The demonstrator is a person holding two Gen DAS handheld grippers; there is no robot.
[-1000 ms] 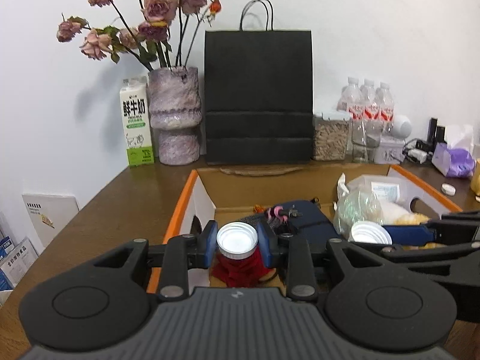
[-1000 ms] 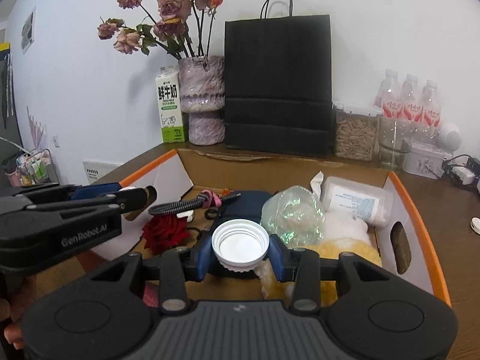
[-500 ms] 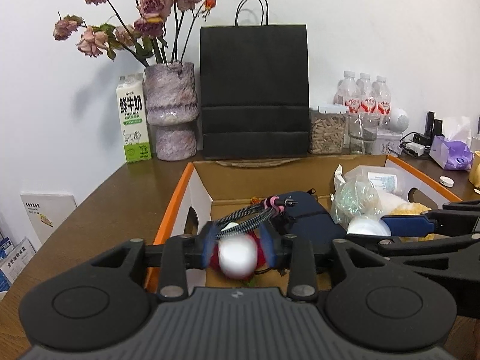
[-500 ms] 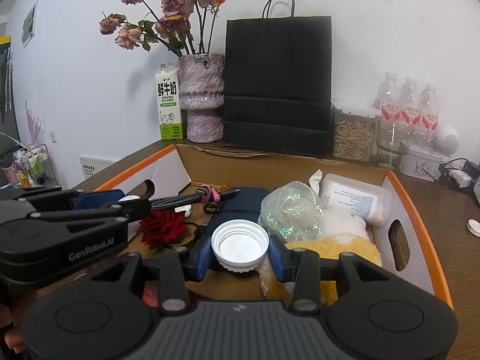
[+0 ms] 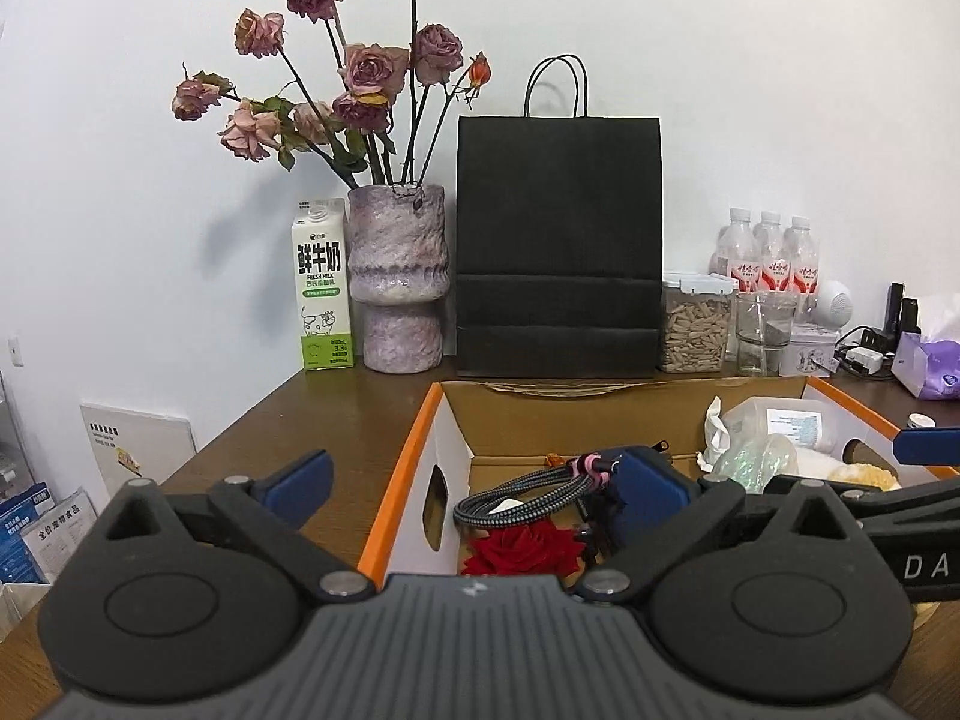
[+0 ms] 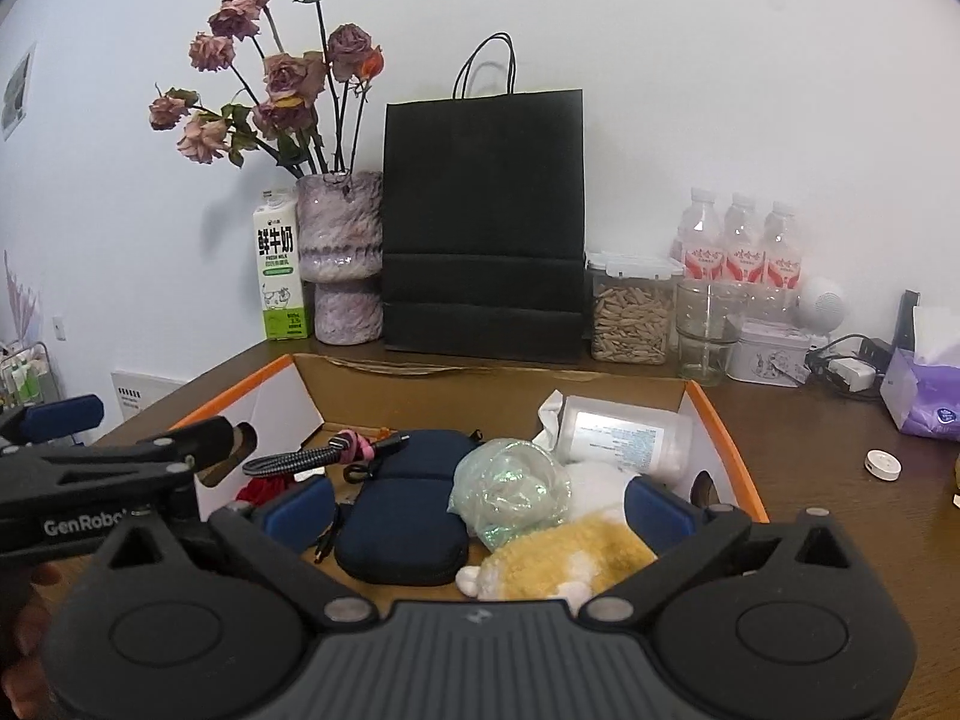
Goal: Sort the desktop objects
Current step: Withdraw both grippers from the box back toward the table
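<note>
Both jaws opening wide, nothing between; cardboard box [image 6: 723,420] contents below.

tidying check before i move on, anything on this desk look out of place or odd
One stray: a small white cap lies alone on the bare table, right of the cardboard box that holds the other items. The roses in the vase look wilted. Nothing appears spilled or broken.
</note>
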